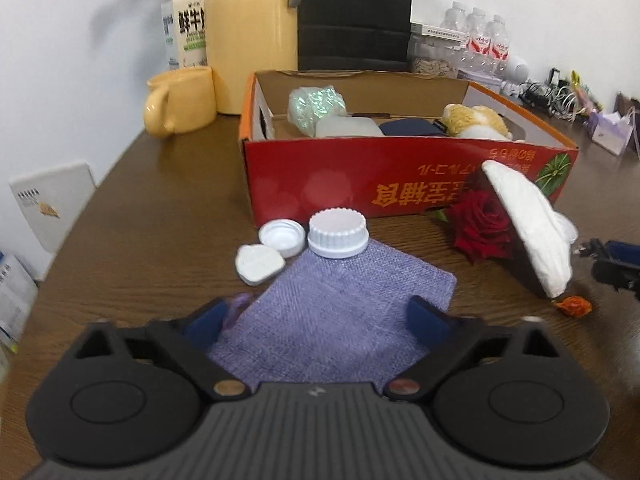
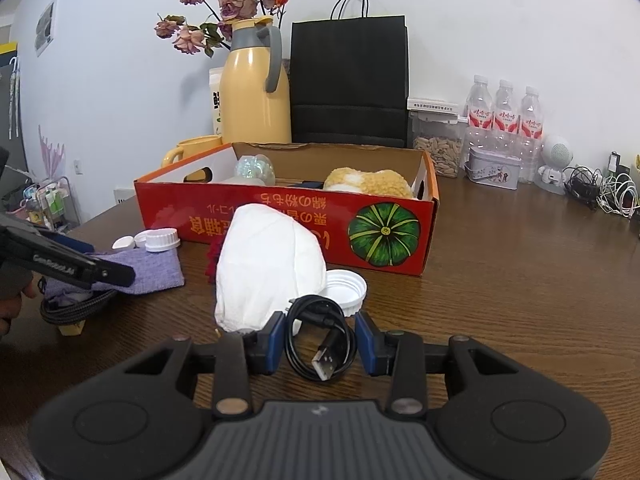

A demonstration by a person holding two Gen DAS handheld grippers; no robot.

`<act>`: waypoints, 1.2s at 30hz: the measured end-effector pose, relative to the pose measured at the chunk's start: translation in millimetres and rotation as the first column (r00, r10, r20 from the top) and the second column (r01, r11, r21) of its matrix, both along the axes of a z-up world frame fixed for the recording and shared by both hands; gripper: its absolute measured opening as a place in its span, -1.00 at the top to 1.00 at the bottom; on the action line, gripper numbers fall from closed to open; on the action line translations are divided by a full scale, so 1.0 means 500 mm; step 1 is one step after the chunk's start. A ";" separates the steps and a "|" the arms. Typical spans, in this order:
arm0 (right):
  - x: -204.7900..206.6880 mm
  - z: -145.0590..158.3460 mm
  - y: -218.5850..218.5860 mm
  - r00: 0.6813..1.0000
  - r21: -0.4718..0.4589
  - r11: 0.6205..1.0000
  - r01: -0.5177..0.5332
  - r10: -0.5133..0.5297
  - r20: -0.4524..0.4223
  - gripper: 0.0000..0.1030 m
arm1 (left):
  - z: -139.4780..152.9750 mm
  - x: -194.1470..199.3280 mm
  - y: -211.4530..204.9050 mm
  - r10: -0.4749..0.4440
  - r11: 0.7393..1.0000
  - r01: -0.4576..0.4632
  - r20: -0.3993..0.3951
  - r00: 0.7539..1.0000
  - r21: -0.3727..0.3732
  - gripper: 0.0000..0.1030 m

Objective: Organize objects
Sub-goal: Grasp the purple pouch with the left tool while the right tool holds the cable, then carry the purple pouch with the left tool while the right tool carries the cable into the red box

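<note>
Left hand-held gripper (image 1: 320, 316): spread wide above the purple cloth, blue-padded fingers on either side of it, nothing clasped
Right hand-held gripper (image 2: 320, 338): parted, its blue pads flanking the black cable coil; whether they touch it cannot be told
Purple cloth (image 1: 340, 312): lilac woven fabric, coarse weave, lying flat on the surface in front of the red box
Black cable (image 2: 322, 334): thin black lead wound in a loose ring, USB plug pointing toward the camera, resting on the surface
White caps (image 1: 338, 232): a large ribbed screw cap sitting on the far edge of the cloth, a smaller upturned cap and a flat white lid just beside it on the left
White wide cap (image 2: 346, 286): upturned, just beyond the cable, near the box front
White pouch (image 2: 268, 268): crumpled white domed piece, leaning near the box
Red rose (image 1: 482, 228): dark red bloom, lying beside the white pouch
Red box (image 1: 400, 176): open cardboard carton with a pumpkin print, holding a yellow plush toy (image 1: 476, 120), an iridescent bundle and a dark blue item
Surface (image 1: 152, 208): dark brown wood grain
</note>
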State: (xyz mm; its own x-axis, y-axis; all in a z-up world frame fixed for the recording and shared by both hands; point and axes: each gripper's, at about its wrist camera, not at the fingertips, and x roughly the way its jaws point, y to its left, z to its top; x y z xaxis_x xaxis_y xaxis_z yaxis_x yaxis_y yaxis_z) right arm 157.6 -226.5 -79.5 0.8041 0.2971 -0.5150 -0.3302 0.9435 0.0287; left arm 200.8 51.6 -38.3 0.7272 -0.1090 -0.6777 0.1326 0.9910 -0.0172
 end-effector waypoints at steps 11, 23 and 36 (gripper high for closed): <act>0.001 0.000 0.001 1.000 -0.002 1.000 -0.002 0.002 -0.002 0.29 | 0.022 -0.041 -0.002 0.057 0.998 -0.059 0.089 0.994 0.017 0.49; -0.004 0.002 0.000 1.000 -0.006 1.000 0.003 -0.003 0.020 0.29 | 0.100 -0.111 -0.004 0.078 0.996 -0.068 0.238 0.968 -0.053 0.77; -0.023 0.042 0.014 0.993 0.015 1.000 -0.025 0.023 0.117 0.30 | 0.143 -0.105 -0.041 0.048 0.995 -0.014 0.338 0.940 -0.104 0.79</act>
